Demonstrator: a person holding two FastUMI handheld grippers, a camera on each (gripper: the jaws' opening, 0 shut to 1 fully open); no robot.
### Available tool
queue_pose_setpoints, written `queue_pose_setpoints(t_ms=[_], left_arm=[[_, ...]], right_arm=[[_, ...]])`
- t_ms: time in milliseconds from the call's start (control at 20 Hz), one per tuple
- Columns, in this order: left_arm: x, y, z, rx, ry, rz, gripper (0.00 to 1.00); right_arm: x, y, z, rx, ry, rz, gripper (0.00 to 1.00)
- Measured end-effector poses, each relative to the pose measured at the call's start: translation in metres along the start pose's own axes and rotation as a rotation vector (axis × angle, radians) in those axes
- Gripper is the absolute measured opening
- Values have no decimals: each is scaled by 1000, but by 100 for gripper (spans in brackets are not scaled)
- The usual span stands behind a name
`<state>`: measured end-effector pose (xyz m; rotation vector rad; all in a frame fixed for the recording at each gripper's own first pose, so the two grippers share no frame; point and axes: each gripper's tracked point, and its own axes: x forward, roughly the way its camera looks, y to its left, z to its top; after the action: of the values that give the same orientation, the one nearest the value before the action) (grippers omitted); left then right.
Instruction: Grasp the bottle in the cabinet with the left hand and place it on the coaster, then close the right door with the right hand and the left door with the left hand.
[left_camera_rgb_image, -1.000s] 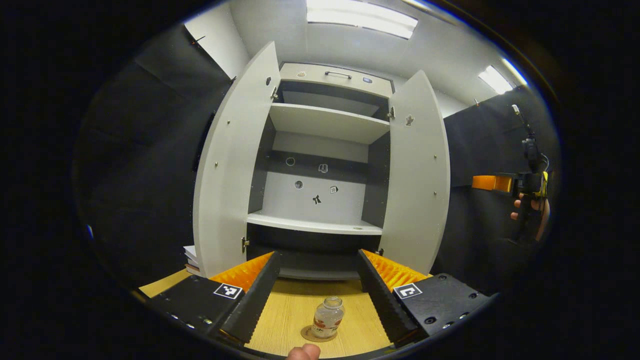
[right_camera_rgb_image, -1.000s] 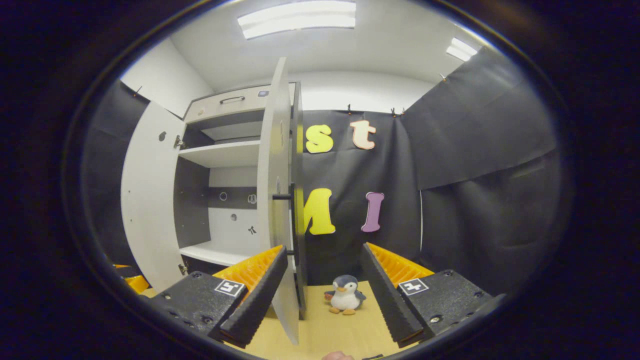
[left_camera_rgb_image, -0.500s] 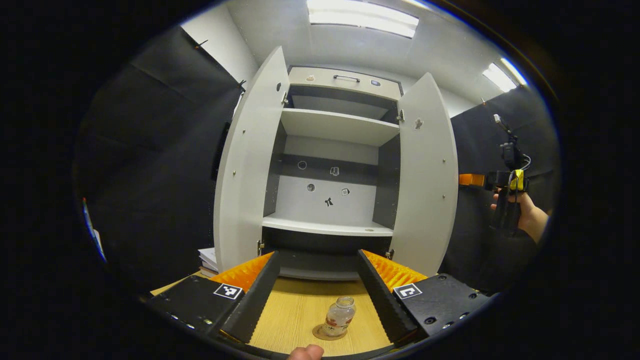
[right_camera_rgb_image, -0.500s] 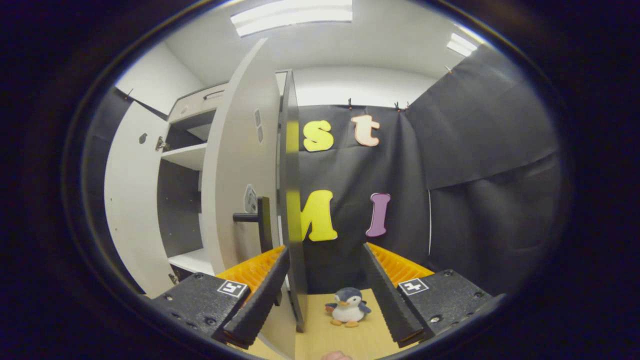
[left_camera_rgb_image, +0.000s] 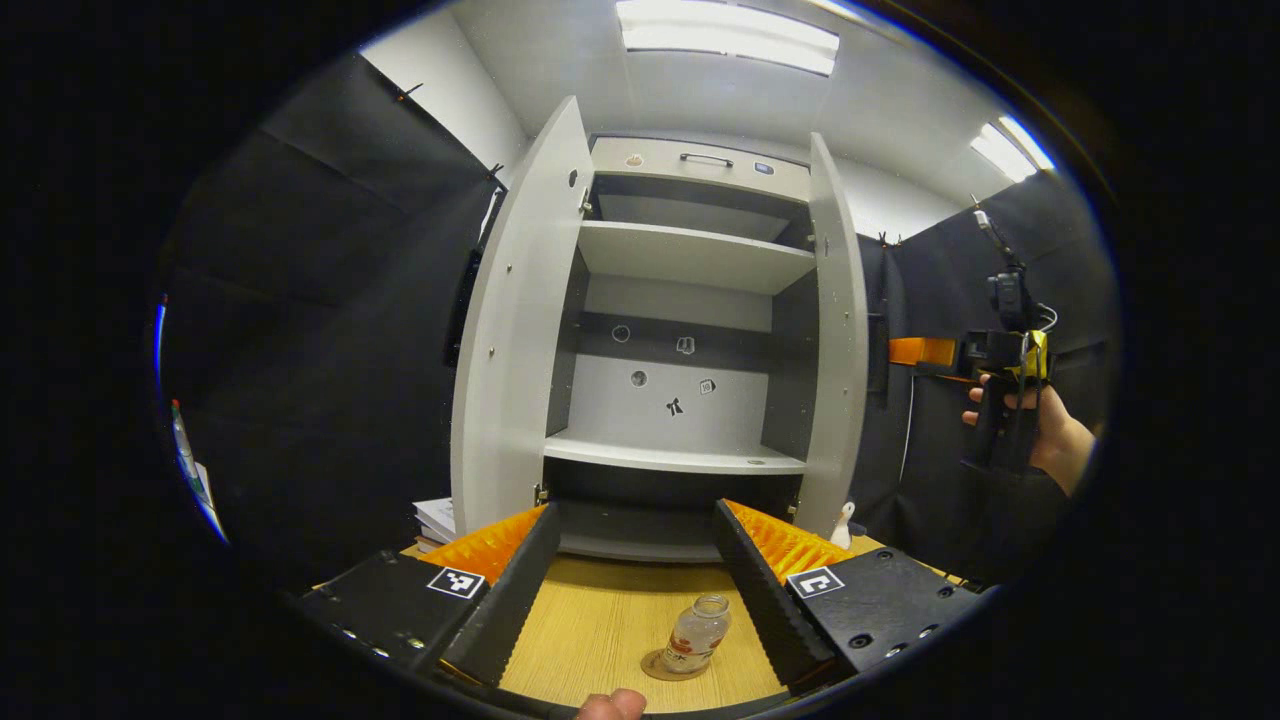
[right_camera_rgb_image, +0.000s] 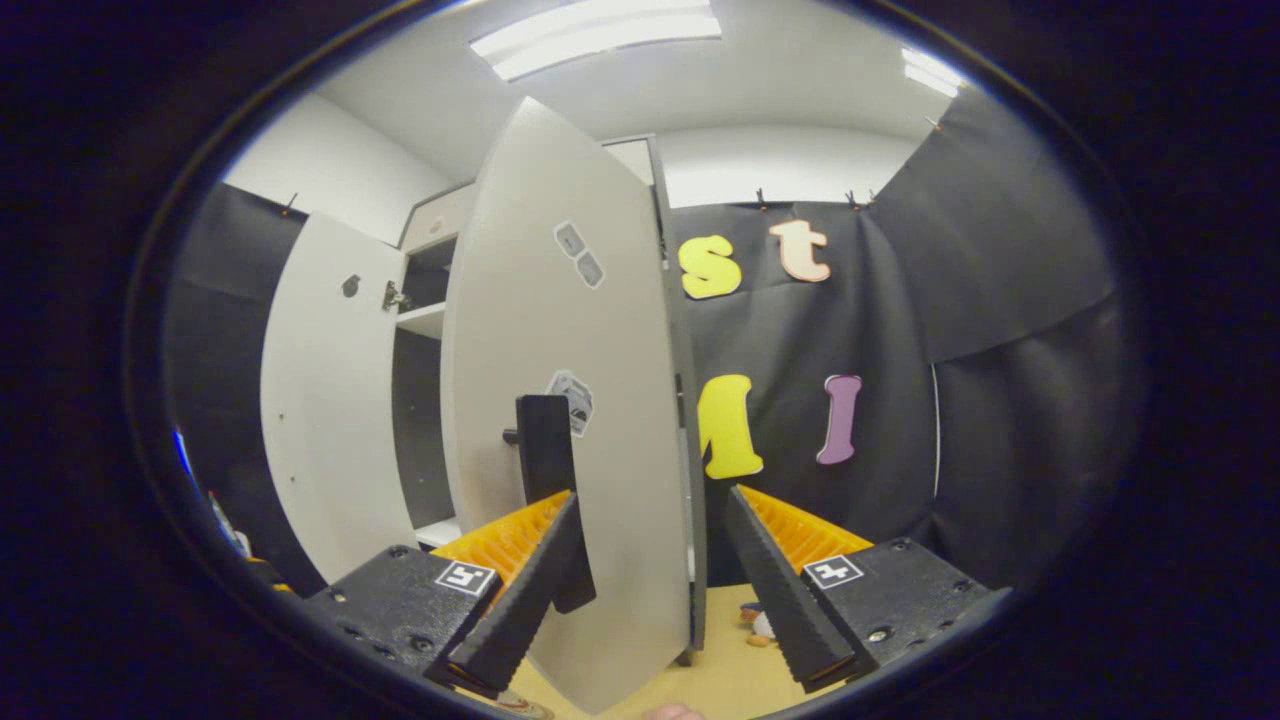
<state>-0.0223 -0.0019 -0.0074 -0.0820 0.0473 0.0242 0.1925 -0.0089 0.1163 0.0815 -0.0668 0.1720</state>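
A small clear bottle (left_camera_rgb_image: 697, 635) stands on a round coaster (left_camera_rgb_image: 668, 670) on the wooden table, low between the fingers of my left gripper (left_camera_rgb_image: 633, 508), which is open and apart from it. Behind is the cabinet with bare shelves (left_camera_rgb_image: 690, 255). Its left door (left_camera_rgb_image: 515, 330) stands wide open. Its right door (left_camera_rgb_image: 838, 330) is part-way swung in, seen almost edge-on. A hand holds my right gripper (left_camera_rgb_image: 915, 352) just behind that door. In the right gripper view the door's outer face (right_camera_rgb_image: 590, 380) and black handle (right_camera_rgb_image: 545, 455) are close, and the right gripper (right_camera_rgb_image: 652, 495) is open with the door's edge between its fingers.
The cabinet's left door (right_camera_rgb_image: 330, 400) shows at the left of the right gripper view. A stack of papers (left_camera_rgb_image: 435, 520) lies left of the cabinet base. A plush penguin (right_camera_rgb_image: 757, 625) sits on the table (left_camera_rgb_image: 600, 620) behind the right door. A top drawer with a handle (left_camera_rgb_image: 705, 158) caps the cabinet.
The right door has swung inward, from wide open to near edge-on in the left gripper view. The right gripper has come up behind its outer face. The bottle stays on the coaster.
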Motion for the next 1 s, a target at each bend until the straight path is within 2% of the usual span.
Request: queue_pose_setpoints(t_ms=[150,250,300,400,500,550,600,700,800,850,900,950,1000], left_arm=[[-3,10,-4,-1,12,26,94],[-6,21,-5,10,19,52,94],[-6,26,-5,15,22,68,90],[-11,37,-5,13,28,98,94],[-9,52,-5,4,36,134,94],[-6,64,-4,0,43,162,98],[-5,73,-2,-3,43,181,94],[-3,92,11,-1,17,228,94],[0,119,23,19,-9,289,98],[4,134,29,30,-16,322,94],[8,148,35,32,-24,345,94],[14,159,43,30,-30,361,94],[22,169,51,24,-38,368,95]], right_arm=[[30,36,-12,14,16,51,98],[48,48,-18,18,20,55,98],[52,52,-18,26,14,58,98],[50,53,-19,33,6,54,98],[34,48,-13,21,-17,53,98],[23,46,-13,9,-24,57,98],[9,43,-13,-1,-30,55,98],[-21,36,-16,-10,-44,49,98],[-51,30,-27,-14,-32,35,98],[-65,28,-33,-6,-24,30,98],[-79,28,-41,5,-19,28,93],[-93,27,-49,22,-16,19,98],[-107,25,-58,48,-17,3,98]])
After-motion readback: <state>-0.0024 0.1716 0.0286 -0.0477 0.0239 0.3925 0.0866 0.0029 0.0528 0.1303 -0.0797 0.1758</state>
